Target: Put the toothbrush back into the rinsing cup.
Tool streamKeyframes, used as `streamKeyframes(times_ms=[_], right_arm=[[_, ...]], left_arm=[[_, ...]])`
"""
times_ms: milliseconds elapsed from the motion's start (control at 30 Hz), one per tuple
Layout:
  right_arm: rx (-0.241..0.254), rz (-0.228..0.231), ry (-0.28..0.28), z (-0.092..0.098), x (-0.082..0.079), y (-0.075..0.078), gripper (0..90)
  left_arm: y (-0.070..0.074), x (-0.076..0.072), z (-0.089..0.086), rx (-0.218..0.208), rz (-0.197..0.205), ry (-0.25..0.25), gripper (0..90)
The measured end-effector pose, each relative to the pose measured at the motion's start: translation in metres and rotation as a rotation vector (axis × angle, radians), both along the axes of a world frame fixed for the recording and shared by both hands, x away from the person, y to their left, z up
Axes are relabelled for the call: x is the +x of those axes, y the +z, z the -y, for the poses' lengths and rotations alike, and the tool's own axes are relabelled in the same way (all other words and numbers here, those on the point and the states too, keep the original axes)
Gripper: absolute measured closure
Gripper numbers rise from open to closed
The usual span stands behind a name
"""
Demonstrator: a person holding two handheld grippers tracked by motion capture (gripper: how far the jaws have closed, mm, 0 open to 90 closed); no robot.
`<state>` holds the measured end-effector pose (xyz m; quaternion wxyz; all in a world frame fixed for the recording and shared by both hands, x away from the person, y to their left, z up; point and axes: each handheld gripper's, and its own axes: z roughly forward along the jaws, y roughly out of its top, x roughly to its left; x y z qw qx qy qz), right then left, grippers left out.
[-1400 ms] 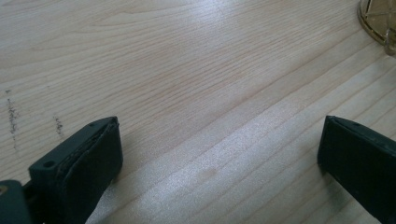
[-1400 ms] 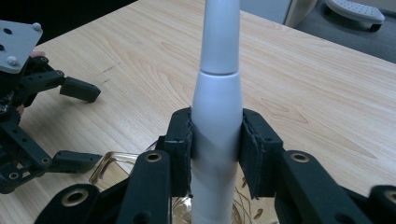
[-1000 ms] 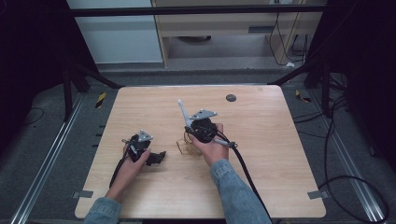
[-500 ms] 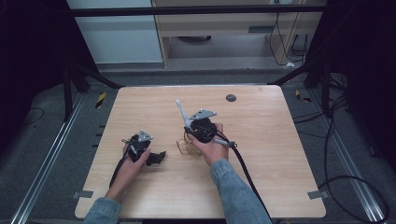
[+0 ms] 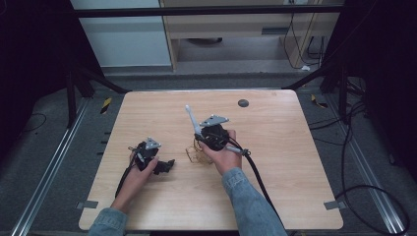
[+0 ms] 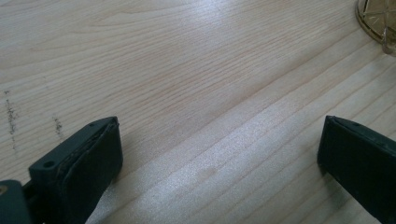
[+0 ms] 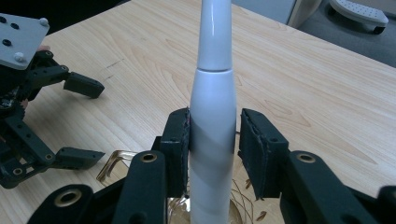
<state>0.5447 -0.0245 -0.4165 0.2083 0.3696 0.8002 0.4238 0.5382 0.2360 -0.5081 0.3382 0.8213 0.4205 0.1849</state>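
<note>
Finding 1: one wooden table [image 5: 295,162], bearing all items.

Finding 2: two grippers. The left gripper [image 6: 219,154] rests low near the table's left front, jaws spread wide with nothing between them. The right gripper [image 7: 215,126] sits mid-table, jaws drawn in on the brush: one pad is flat against it, the other at most a sliver off.

Finding 3: one white electric-toothbrush handle [image 7: 212,93], upright between those jaws, above the glass. Judged rigid, smooth plastic, moderately light, top-heavy, and liable to slip or twist. Best held at the thick lower body.

Finding 4: one amber glass holder [image 7: 114,165] beneath. Judged fragile.
</note>
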Motion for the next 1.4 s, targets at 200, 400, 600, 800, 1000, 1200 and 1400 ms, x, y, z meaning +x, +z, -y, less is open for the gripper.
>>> streamKeyframes(times_ms=[200, 400, 600, 800, 1000, 1200, 1400], right_arm=[[0.003, 0.004, 0.000, 0.002, -0.002, 0.002, 61.7], [-0.002, 0.007, 0.000, 0.003, -0.004, 0.005, 61.2], [-0.007, 0.009, -0.001, 0.006, -0.005, 0.007, 60.9], [-0.013, 0.010, -0.003, 0.010, -0.006, 0.010, 60.6], [-0.016, 0.011, -0.007, 0.014, -0.009, 0.011, 60.1], [-0.021, 0.018, -0.011, 0.019, -0.011, 0.015, 59.8], [-0.023, 0.017, -0.019, 0.026, -0.014, 0.017, 59.4]], left_arm=[[0.000, 0.000, 0.000, 0.000, 0.000, -0.003, 0.0], [0.000, 0.000, 0.000, 0.000, 0.000, -0.005, 0.0], [0.000, 0.000, 0.000, 0.000, 0.000, -0.005, 0.0], [0.000, 0.000, -0.001, 0.000, 0.000, -0.005, 0.0], [0.000, 0.000, 0.000, 0.000, 0.000, -0.005, 0.0], [0.000, 0.000, -0.001, 0.000, 0.000, -0.005, 0.0], [0.000, 0.000, 0.000, 0.000, 0.000, -0.005, 0.0]])
